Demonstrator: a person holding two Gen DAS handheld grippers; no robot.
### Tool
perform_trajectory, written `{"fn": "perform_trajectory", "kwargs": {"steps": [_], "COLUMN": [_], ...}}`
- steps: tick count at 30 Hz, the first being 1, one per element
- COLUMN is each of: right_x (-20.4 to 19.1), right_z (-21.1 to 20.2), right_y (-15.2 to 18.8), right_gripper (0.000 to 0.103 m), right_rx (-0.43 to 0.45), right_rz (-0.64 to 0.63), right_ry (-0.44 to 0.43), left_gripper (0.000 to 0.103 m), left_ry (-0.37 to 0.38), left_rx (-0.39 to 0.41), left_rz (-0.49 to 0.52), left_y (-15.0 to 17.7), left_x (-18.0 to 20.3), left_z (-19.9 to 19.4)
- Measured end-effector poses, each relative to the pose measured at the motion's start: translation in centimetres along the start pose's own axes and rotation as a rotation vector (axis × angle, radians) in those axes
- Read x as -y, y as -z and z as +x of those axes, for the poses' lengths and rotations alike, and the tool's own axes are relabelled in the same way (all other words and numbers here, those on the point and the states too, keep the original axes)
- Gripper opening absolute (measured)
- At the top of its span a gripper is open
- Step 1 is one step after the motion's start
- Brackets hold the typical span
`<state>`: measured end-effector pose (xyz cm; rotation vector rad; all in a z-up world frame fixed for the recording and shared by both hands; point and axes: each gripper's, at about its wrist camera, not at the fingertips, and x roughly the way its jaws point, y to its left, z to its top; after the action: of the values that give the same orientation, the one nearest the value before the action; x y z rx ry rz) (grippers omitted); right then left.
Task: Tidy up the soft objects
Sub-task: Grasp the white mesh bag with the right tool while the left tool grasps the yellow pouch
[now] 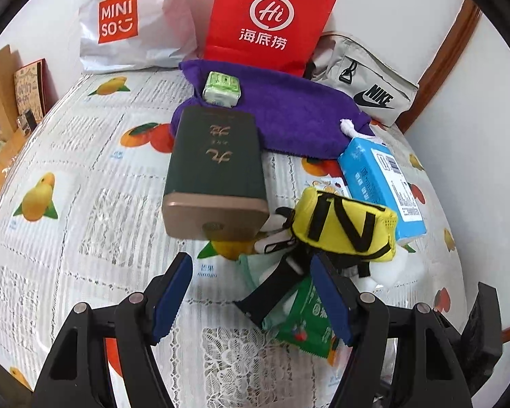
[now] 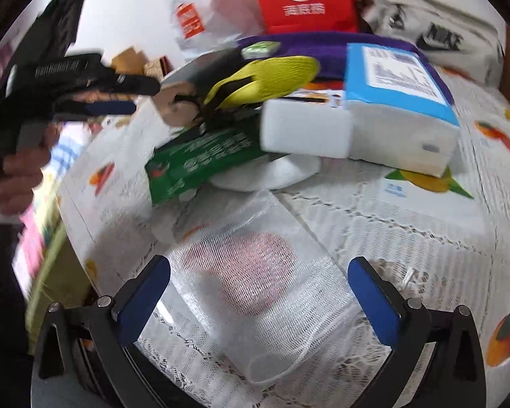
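Note:
My left gripper (image 1: 251, 292) is open above the table, its right finger over a green wipes packet (image 1: 306, 319). Just beyond lie a yellow pouch with black straps (image 1: 346, 221), a blue tissue pack (image 1: 380, 183), a purple towel (image 1: 289, 112) and a dark green box (image 1: 214, 176). My right gripper (image 2: 258, 299) is open, its fingers on either side of a white mesh bag with something pink inside (image 2: 255, 278). Ahead of it are a white sponge block (image 2: 306, 129), the tissue pack (image 2: 397, 102), the wipes packet (image 2: 200, 159) and the yellow pouch (image 2: 265, 74). The left gripper (image 2: 119, 98) shows at the upper left of the right wrist view.
A white Miniso bag (image 1: 125, 23), a red paper bag (image 1: 268, 20) and a grey Nike bag (image 1: 367, 88) stand against the wall at the back. A small green pack (image 1: 221, 88) lies on the towel. The fruit-print tablecloth (image 1: 85, 221) covers the table; cardboard boxes (image 1: 0, 91) are at the left.

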<state>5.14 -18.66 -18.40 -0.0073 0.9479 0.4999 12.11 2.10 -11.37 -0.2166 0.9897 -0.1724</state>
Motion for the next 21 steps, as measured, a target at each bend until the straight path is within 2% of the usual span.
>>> {"fn": "perform_trajectory", "kwargs": {"steps": [5, 8, 13, 17, 21], "right_x": [-2.0, -2.1, -2.1, -1.9, -1.3], "right_z": [0.9, 0.9, 0.7, 0.2, -0.2], "right_y": [0.6, 0.7, 0.9, 1.1, 1.1], "right_gripper": [0.103, 0.103, 0.099, 0.090, 0.074], "right_rx": [0.006, 0.032, 0.052, 0.063, 0.070], "right_rz": [-0.088, -0.079, -0.084, -0.086, -0.082], "right_ry": [0.123, 0.137, 0.155, 0.153, 0.152], "left_gripper": [0.071, 0.071, 0.071, 0.071, 0.071], "left_ry": [0.011, 0.036, 0.074, 0.111, 0.136], "left_rx": [-0.018, -0.026, -0.002, 0.020, 0.029], "left_rz": [0.006, 0.021, 0.112, 0.179, 0.250], "left_y": [1.1, 1.6, 1.5, 0.8, 0.0], "left_x": [0.1, 0.7, 3.4, 5.8, 8.4], "left_z": [0.6, 1.1, 1.1, 1.1, 1.7]}}
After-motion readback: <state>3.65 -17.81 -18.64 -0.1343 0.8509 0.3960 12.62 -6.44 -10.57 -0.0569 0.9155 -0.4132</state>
